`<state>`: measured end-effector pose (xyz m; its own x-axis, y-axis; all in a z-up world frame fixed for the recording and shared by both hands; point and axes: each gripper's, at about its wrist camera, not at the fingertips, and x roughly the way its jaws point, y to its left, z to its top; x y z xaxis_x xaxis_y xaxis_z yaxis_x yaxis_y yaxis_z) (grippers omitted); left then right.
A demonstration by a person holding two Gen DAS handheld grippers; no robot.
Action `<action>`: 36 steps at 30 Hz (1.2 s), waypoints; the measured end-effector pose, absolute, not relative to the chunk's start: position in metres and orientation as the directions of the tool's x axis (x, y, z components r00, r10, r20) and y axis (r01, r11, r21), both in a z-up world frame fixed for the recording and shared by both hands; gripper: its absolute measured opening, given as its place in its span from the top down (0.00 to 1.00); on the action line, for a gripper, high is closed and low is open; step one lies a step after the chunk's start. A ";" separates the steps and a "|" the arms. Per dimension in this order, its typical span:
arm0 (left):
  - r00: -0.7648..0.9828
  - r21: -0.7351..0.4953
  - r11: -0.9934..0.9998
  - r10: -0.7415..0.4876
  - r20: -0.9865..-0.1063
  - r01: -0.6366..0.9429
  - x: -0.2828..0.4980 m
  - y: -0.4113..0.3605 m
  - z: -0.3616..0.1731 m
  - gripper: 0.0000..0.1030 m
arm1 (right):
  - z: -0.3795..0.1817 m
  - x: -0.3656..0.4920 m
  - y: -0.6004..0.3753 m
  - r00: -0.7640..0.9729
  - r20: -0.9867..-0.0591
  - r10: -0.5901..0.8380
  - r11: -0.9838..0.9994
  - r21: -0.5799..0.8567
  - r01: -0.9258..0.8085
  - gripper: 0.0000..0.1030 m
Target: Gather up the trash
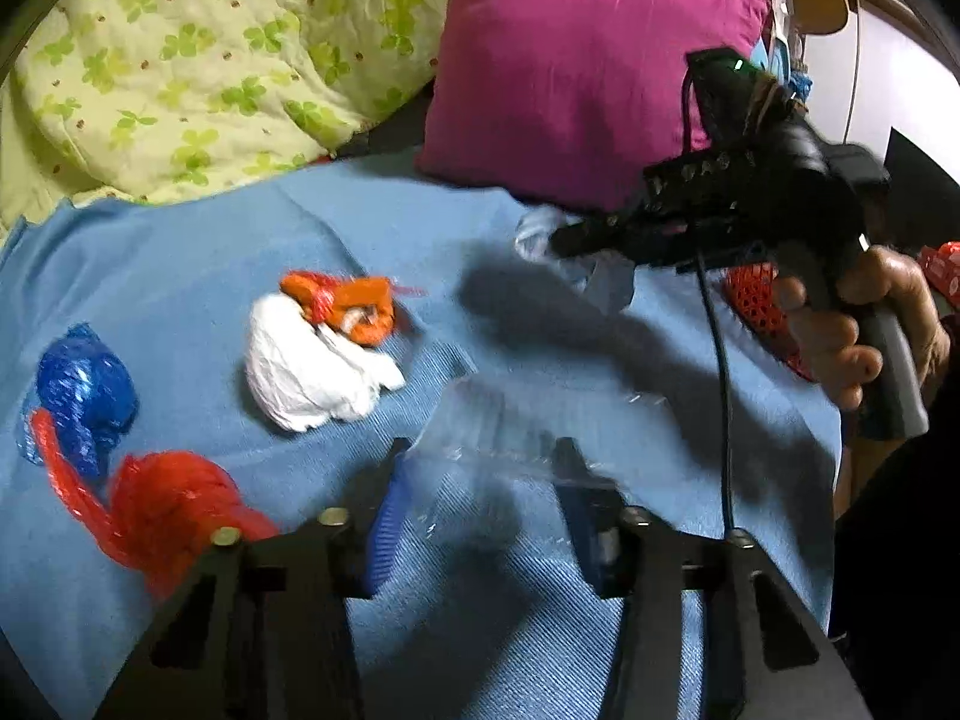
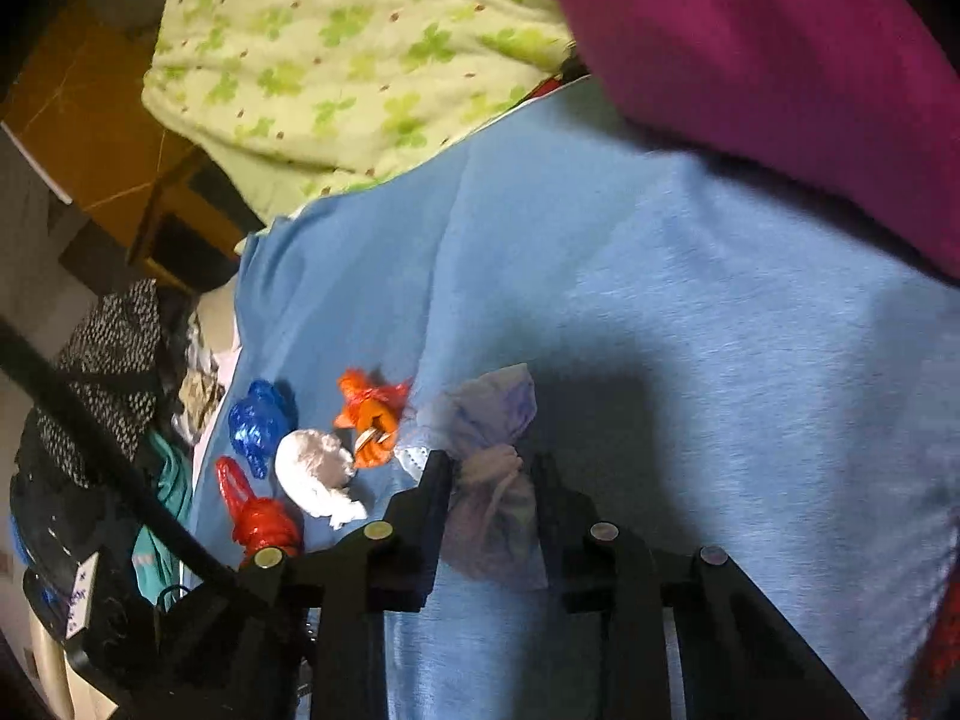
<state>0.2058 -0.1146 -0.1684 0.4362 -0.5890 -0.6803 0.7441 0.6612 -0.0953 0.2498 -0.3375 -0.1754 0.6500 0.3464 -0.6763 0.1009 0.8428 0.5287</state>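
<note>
On the blue blanket point(image 1: 240, 240) lie a white crumpled bag point(image 1: 312, 360), an orange bag point(image 1: 348, 300), a blue bag point(image 1: 84, 390) and a red bag point(image 1: 168, 504). My left gripper point(image 1: 486, 456) has a clear plastic wrapper point(image 1: 492, 426) spanning between its blue pads, just right of the white bag. My right gripper point(image 2: 492, 462) is shut on a pale knotted plastic bag point(image 2: 498, 480), lifted off the blanket. The left wrist view shows that gripper point(image 1: 555, 240) in a person's hand point(image 1: 840, 336) in front of the pillow. The right wrist view has the white bag point(image 2: 318, 474), orange bag point(image 2: 369, 414), blue bag point(image 2: 261, 420) and red bag point(image 2: 258, 516) at lower left.
A magenta pillow point(image 1: 570, 72) and a green clover-print quilt point(image 1: 210, 60) lie along the far side of the blanket. A red mesh item point(image 1: 756, 300) sits at the right edge behind the hand. Dark clothes and clutter point(image 2: 108, 372) pile up beyond the blanket's left edge.
</note>
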 end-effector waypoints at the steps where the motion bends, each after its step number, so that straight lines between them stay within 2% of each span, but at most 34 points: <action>1: 0.433 -0.094 0.661 -0.586 -0.685 0.745 0.206 -0.116 -0.169 0.55 | -0.175 0.248 -0.339 0.651 -0.677 0.343 0.843 0.528 0.105 0.71; 6: 0.425 -0.112 0.659 -0.596 -0.682 0.744 0.201 -0.112 -0.157 0.52 | -0.176 0.245 -0.340 0.637 -0.695 0.333 0.858 0.504 0.101 0.71; 7: 0.425 -0.116 0.656 -0.603 -0.675 0.746 0.199 -0.109 -0.153 0.49 | -0.176 0.245 -0.339 0.634 -0.696 0.336 0.857 0.505 0.100 0.71; 8: 0.431 -0.116 0.657 -0.607 -0.667 0.745 0.195 -0.105 -0.150 0.40 | -0.176 0.245 -0.339 0.633 -0.697 0.337 0.858 0.504 0.100 0.71; 9: 0.435 -0.119 0.658 -0.611 -0.661 0.743 0.193 -0.103 -0.148 0.36 | -0.177 0.245 -0.340 0.632 -0.698 0.337 0.858 0.504 0.098 0.71; 14: 0.417 -0.141 0.639 -0.636 -0.649 0.756 0.181 -0.104 -0.137 0.35 | -0.176 0.241 -0.339 0.632 -0.697 0.338 0.860 0.502 0.094 0.71; 18: 0.397 -0.161 0.627 -0.649 -0.649 0.762 0.174 -0.110 -0.132 0.29 | -0.176 0.239 -0.338 0.631 -0.701 0.334 0.862 0.498 0.097 0.71; 22: 0.370 -0.187 0.628 -0.644 -0.669 0.755 0.170 -0.117 -0.135 0.29 | -0.176 0.238 -0.340 0.633 -0.701 0.329 0.862 0.497 0.102 0.71; 29: 0.412 -0.128 0.669 -0.584 -0.699 0.732 0.174 -0.128 -0.142 0.29 | -0.178 0.238 -0.343 0.631 -0.700 0.333 0.858 0.503 0.105 0.71; 36: 0.438 -0.083 0.713 -0.514 -0.738 0.696 0.181 -0.119 -0.146 0.29 | -0.191 0.244 -0.334 0.579 -0.744 0.333 0.868 0.481 0.119 0.71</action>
